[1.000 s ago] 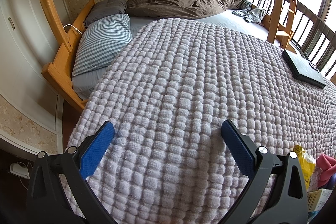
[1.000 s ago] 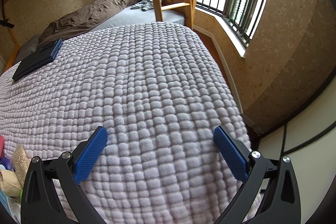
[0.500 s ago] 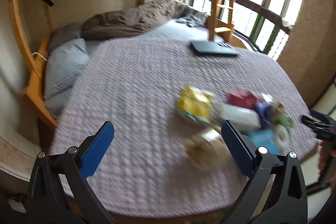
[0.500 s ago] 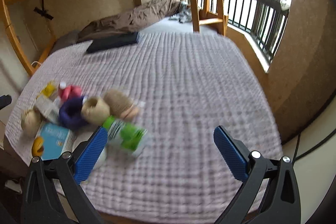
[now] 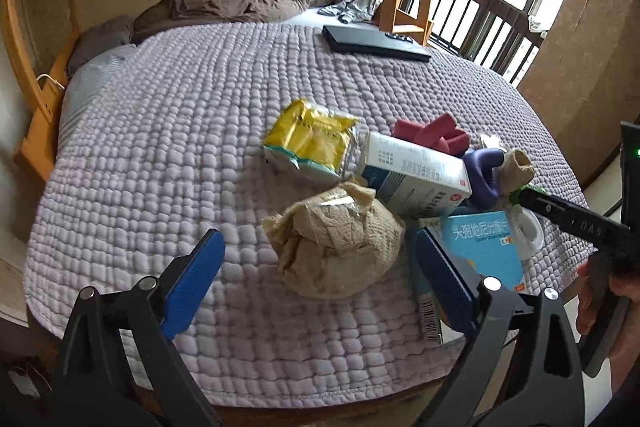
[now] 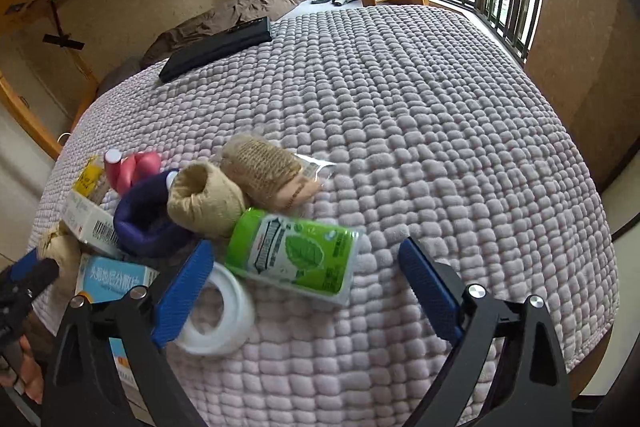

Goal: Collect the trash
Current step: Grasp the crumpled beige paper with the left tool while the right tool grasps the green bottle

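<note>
Two grippers hover over a bed covered by a bumpy lilac blanket (image 5: 160,155), each with blue-padded fingers spread and nothing pressed between them; both pairs have just been closing a little. Seen from the left wrist, the left gripper (image 5: 320,267) frames a crumpled beige paper wad (image 5: 336,243), which lies on the blanket between the fingers, apart from both pads. At twelve o'clock from the wad sits a yellow snack packet (image 5: 312,143); at two o'clock a white medicine box (image 5: 412,175) leans across the heap, with red foam rollers (image 5: 432,135) beyond it and a purple roller (image 5: 484,171) at its right. A light-blue box (image 5: 484,243) lies at three o'clock, just beside the right finger. The right gripper (image 6: 304,283) hovers over the near end of a green wipes canister (image 6: 296,255) lying on its side; a white tape ring (image 6: 216,311) rests at seven o'clock from it, partly behind the left finger. A dark flat laptop (image 6: 218,45) lies far up the bed, well apart from the trash.
</note>
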`<state>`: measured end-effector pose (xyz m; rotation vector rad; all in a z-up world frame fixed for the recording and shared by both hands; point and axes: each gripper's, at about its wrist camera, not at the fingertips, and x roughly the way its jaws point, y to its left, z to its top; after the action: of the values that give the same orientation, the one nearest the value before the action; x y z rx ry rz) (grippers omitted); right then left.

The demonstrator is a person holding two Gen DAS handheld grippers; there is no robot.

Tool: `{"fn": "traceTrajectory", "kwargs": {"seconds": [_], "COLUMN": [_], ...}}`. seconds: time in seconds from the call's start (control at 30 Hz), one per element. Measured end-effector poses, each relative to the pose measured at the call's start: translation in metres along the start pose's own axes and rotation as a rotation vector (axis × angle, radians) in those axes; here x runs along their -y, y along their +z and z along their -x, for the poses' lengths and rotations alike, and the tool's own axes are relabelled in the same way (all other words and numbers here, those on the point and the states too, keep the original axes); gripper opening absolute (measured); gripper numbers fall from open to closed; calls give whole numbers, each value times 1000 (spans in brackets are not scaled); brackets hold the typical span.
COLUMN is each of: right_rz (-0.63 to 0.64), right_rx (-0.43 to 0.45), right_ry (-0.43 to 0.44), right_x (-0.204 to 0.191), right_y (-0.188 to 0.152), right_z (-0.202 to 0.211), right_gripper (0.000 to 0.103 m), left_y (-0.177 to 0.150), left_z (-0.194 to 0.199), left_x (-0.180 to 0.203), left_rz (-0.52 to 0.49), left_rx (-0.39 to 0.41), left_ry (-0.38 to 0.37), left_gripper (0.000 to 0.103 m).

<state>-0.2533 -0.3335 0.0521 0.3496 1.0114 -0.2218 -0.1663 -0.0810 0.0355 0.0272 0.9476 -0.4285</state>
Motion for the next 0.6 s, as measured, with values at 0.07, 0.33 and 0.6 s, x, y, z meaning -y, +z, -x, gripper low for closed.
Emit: {"fn": "traceTrajectory", "kwargs": {"seconds": [0.07, 0.33, 0.6], "right_rz": [30, 21, 87], "right_rx": [-5, -24, 11], "right_ry": [0, 1, -81], "right_x": [-4, 10, -4], "right_y": [4, 7, -2], "right_z": [-2, 2, -1], "right_gripper": [85, 72, 72], "left_y": [-2, -8, -9], "left_z": [-5, -14, -12], "left_x": [6, 1, 11], "left_rz": [-30, -42, -96], "left_rx": [-13, -36, -23], "left_ry": [8, 11, 72], "left_gripper": [97, 83, 81]}}
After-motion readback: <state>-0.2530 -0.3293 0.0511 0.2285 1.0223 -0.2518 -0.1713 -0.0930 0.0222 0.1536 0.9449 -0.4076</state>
